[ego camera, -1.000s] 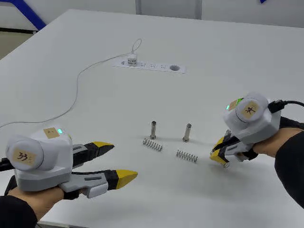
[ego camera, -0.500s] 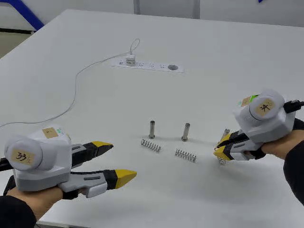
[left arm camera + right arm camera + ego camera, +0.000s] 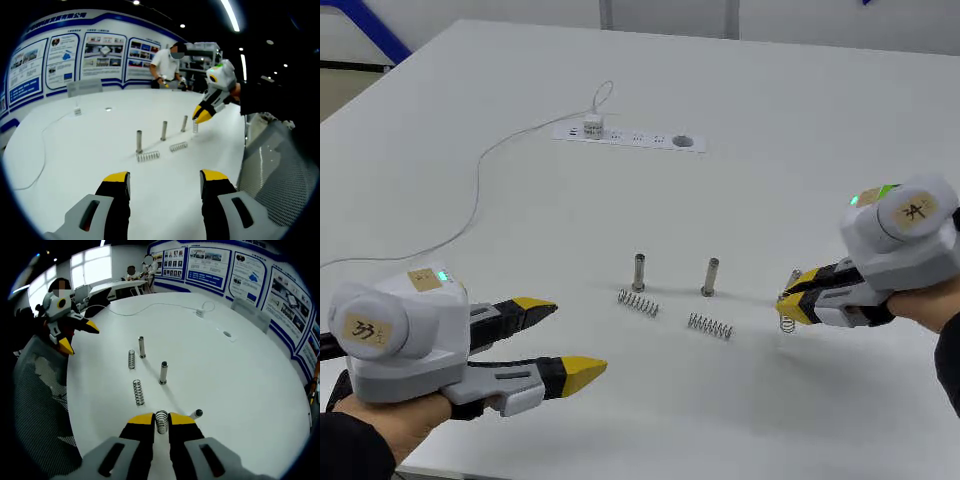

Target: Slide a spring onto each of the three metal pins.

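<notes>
Our right gripper (image 3: 790,303) pinches a spring (image 3: 161,421), with one pin (image 3: 198,413) at its two o'clock. Our left gripper (image 3: 568,338) hangs spread open. Two loose springs (image 3: 639,302) lie at six o'clock of the other pins (image 3: 639,272).

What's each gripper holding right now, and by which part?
Right gripper is shut on a small coiled metal spring, pinched near its upper end between the yellow jaw tips; the lower coils hang free. Left gripper is open, holding nothing.
</notes>
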The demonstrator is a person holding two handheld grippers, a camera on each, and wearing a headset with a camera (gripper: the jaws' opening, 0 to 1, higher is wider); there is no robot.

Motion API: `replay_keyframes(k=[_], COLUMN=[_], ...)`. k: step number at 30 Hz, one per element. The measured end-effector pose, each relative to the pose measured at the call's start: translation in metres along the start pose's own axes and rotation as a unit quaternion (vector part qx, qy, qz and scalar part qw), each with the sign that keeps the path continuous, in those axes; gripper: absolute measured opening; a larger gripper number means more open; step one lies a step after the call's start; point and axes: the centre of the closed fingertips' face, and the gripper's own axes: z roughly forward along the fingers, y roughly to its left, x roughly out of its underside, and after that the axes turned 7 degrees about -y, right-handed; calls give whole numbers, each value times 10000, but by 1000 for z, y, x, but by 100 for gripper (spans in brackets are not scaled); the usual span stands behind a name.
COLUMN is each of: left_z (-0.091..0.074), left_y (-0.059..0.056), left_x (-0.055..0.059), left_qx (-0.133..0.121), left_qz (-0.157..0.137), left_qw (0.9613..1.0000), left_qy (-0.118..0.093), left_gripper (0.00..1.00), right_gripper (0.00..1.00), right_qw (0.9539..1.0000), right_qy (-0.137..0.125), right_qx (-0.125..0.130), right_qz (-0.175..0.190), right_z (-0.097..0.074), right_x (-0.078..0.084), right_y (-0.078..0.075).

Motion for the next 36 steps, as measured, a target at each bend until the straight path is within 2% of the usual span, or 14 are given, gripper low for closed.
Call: replay_keyframes(k=[5, 10, 16, 21, 30, 36], left_z=[0, 0, 0, 0, 0, 0], left_y=[0, 0, -1, -1, -1, 0], left_x=[0, 0, 0, 1, 1, 1], left_qx=[8, 3, 13, 10, 6, 4], left_qz=[8, 4, 5, 4, 2, -6], left_qw=[10000, 10000, 10000, 10000, 10000, 10000], left_qy=[5, 0, 12, 19, 28, 23], left_gripper=[57, 58, 58, 58, 58, 58], right_gripper=[12, 12, 12, 12, 12, 12], right_qw=[9998, 9987, 9954, 9922, 9873, 9863], right_qy=[-164, -459, -855, -1077, -1249, -1257], right_qx=[90, 191, 412, 583, 910, 970], right_qz=[60, 130, 130, 212, 369, 455], right_z=[-6, -13, -22, -25, -28, -23], right_x=[-6, -18, -33, -39, -40, -36], right_y=[-4, -9, -20, -28, -44, -48])
